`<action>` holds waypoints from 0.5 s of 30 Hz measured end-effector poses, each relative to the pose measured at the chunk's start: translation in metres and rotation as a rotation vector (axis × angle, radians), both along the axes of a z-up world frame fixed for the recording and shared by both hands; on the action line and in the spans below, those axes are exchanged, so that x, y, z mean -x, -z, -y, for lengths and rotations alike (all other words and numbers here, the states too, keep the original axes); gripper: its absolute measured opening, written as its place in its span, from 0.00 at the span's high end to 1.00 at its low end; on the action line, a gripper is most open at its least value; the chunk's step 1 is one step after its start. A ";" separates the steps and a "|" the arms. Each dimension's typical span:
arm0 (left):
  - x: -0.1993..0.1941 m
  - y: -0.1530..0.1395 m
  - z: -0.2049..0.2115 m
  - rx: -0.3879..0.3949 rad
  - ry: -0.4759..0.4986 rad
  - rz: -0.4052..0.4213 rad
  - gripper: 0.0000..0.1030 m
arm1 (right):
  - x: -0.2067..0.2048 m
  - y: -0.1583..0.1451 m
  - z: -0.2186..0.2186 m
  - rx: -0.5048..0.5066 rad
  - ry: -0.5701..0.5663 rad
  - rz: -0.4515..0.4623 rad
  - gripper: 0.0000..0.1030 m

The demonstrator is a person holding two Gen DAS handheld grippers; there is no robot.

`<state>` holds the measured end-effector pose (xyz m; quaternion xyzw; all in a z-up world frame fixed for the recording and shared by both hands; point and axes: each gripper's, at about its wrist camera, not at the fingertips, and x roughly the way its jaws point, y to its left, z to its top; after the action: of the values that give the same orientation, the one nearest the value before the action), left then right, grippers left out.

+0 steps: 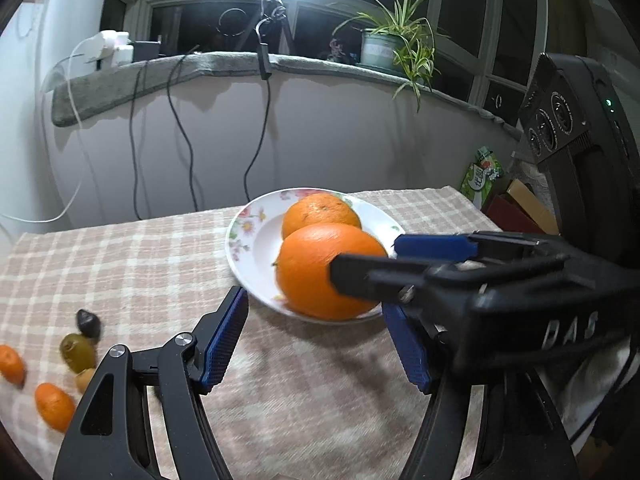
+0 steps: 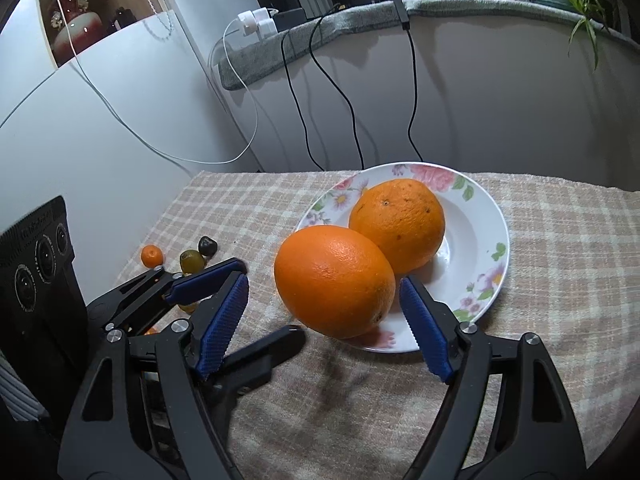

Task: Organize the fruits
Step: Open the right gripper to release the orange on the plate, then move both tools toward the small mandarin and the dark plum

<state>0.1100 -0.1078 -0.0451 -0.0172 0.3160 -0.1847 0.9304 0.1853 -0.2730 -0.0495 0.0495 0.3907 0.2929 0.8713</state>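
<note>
Two oranges lie on a white floral plate [image 1: 248,236] [image 2: 484,216]. The near orange [image 1: 316,268] [image 2: 336,280] rests on the plate's front rim, the far orange [image 1: 320,210] [image 2: 400,224] behind it. My right gripper [image 2: 324,324] [image 1: 362,260] is open, its blue pads either side of the near orange, not touching. My left gripper [image 1: 316,336] [image 2: 256,300] is open and empty, just in front of the plate. Small fruits lie on the left: kumquats [image 1: 54,406] [image 2: 152,256], a green one [image 1: 78,352] [image 2: 191,261] and a dark one [image 1: 88,322] [image 2: 208,246].
A checked cloth [image 1: 140,264] [image 2: 560,280] covers the table. Cables [image 1: 180,128] hang from a grey ledge [image 1: 224,64] with a potted plant [image 1: 396,48]. Boxes and a green packet [image 1: 482,174] sit beyond the table's right edge.
</note>
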 end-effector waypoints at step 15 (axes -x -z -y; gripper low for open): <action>0.049 -0.005 -0.051 -0.001 -0.110 0.019 0.33 | 0.031 -0.018 -0.013 -0.015 -0.068 0.076 0.22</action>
<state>0.0608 -0.0571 -0.0401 -0.0322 0.3061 -0.1333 0.9421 0.1542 -0.2603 -0.0314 0.0316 0.3566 0.3272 0.8745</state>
